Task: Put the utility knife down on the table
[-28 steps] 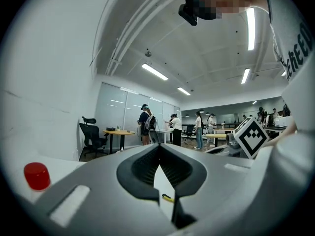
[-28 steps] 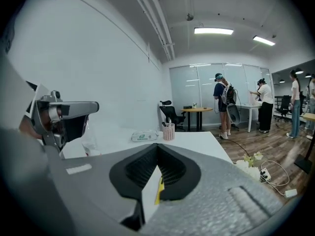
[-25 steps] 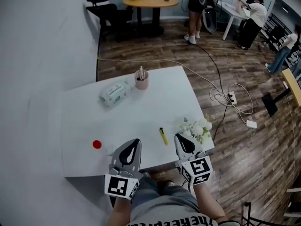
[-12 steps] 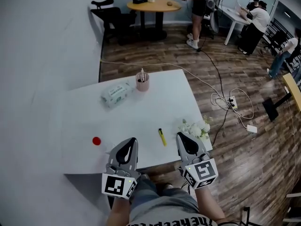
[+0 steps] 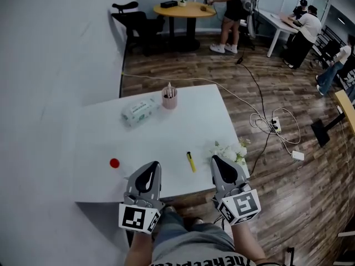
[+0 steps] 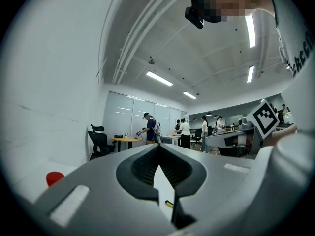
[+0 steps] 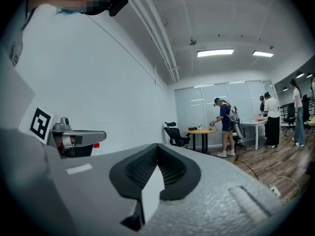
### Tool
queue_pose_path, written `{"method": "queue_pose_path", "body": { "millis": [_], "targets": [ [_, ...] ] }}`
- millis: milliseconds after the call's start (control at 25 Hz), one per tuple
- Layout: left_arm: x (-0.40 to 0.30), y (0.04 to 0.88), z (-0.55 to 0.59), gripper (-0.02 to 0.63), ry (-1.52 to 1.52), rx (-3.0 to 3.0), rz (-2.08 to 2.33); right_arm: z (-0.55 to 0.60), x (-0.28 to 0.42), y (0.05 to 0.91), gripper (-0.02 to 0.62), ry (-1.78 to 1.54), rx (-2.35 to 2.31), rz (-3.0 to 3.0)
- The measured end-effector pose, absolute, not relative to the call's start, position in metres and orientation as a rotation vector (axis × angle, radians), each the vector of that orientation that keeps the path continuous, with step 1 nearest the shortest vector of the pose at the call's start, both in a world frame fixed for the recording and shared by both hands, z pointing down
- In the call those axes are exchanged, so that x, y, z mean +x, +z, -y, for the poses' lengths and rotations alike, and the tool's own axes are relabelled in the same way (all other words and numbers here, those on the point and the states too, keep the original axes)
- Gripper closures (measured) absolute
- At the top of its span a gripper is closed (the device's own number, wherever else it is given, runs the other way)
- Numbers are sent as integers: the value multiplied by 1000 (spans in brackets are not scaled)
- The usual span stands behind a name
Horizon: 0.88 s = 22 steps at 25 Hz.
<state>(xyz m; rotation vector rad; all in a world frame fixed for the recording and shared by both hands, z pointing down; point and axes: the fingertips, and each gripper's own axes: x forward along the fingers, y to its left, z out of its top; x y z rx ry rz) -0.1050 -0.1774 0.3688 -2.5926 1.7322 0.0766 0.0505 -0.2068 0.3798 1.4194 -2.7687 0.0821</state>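
Observation:
The yellow utility knife (image 5: 191,161) lies flat on the white table (image 5: 166,132) near its front edge, and nothing touches it. My left gripper (image 5: 151,168) hovers over the front edge to the knife's left, shut and empty. To the knife's right my right gripper (image 5: 217,162) is also shut and empty. In the left gripper view the jaws of the left gripper (image 6: 158,149) meet at their tips, and a sliver of the knife (image 6: 169,204) shows beneath them. The right gripper view shows the right gripper (image 7: 157,147) with its jaws together and nothing between them.
A red cap (image 5: 114,163) sits at the table's left. A wipes pack (image 5: 138,111) and a pink pen cup (image 5: 169,97) stand at the far side. White flowers (image 5: 230,151) lie at the right edge. Cables and a power strip (image 5: 274,127) cross the wooden floor; people stand beyond.
Both grippers have drawn back slightly toward the person, still shut. The knife has stayed where it lies on the table.

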Motion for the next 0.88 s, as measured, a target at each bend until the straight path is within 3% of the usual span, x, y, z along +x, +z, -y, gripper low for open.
{"method": "queue_pose_path", "body": {
  "millis": [880],
  "targets": [
    [-106,358,164,594,112,-2566,-1731,191,53,358,594,19,1432,2817]
  ]
}}
